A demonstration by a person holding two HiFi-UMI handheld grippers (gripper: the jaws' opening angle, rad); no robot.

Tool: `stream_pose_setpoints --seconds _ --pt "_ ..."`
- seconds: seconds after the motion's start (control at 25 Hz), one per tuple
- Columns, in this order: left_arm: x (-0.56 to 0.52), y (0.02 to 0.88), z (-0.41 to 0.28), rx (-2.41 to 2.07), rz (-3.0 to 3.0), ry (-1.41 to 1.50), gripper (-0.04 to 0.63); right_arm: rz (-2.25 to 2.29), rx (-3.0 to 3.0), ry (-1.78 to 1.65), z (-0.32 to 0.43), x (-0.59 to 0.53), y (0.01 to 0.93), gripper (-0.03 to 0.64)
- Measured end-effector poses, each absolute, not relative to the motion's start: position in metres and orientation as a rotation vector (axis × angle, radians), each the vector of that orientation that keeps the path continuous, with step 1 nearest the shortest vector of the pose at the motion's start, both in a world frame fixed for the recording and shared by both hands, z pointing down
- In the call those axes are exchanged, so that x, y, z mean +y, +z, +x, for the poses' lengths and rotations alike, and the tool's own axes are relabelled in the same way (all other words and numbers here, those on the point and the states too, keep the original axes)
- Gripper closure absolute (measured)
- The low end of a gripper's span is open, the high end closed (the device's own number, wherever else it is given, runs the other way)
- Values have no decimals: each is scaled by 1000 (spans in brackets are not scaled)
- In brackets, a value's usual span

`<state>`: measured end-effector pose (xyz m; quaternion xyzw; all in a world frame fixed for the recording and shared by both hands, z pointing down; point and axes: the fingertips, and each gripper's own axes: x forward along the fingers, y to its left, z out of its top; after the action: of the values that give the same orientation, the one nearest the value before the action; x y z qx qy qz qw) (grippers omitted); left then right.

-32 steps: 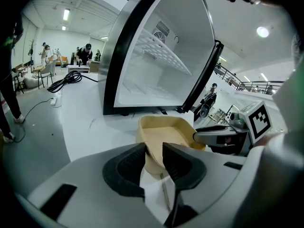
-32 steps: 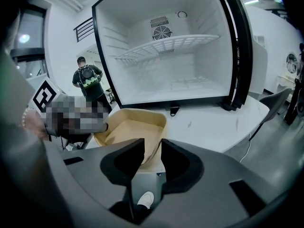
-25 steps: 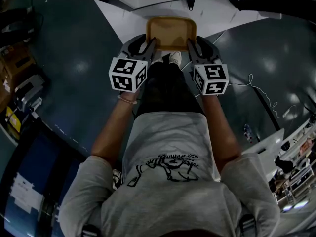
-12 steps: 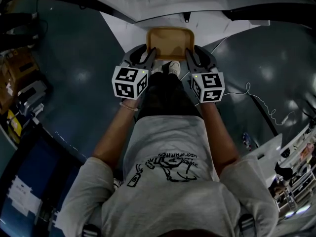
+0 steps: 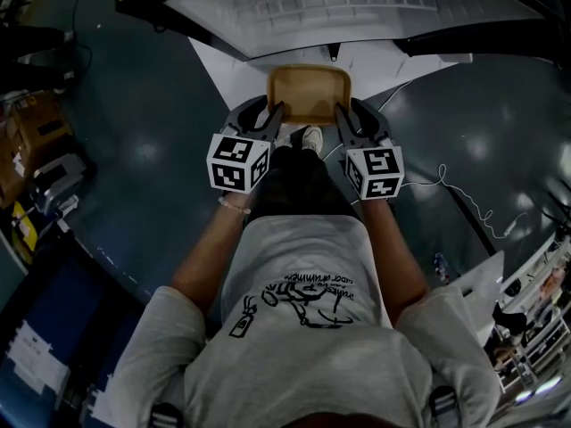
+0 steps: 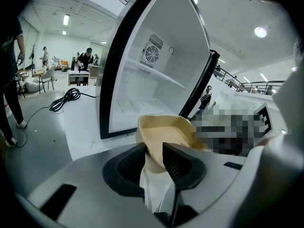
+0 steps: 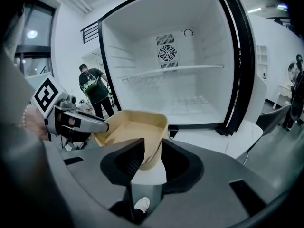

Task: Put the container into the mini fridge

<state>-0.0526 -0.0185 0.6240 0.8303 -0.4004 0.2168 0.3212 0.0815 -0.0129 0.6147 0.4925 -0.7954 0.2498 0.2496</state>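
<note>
Head view: left gripper (image 5: 272,115) and right gripper (image 5: 343,114) pinched opposite rims of the container (image 5: 308,93) — seemingly light, stiff, thin-walled.

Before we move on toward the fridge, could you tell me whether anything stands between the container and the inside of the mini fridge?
Nothing visible does. The mini fridge stands open, facing the container, which the left gripper and right gripper clamp by opposite rims. The space above and below its shelf looks bare.
</note>
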Motion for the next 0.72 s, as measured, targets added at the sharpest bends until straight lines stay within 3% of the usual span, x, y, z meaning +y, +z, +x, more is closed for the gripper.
stream_pose_setpoints --seconds 0.72 --pt "-12 572 -52 -1089 2190 545 471 1332 -2202 640 81 -13 557 495"
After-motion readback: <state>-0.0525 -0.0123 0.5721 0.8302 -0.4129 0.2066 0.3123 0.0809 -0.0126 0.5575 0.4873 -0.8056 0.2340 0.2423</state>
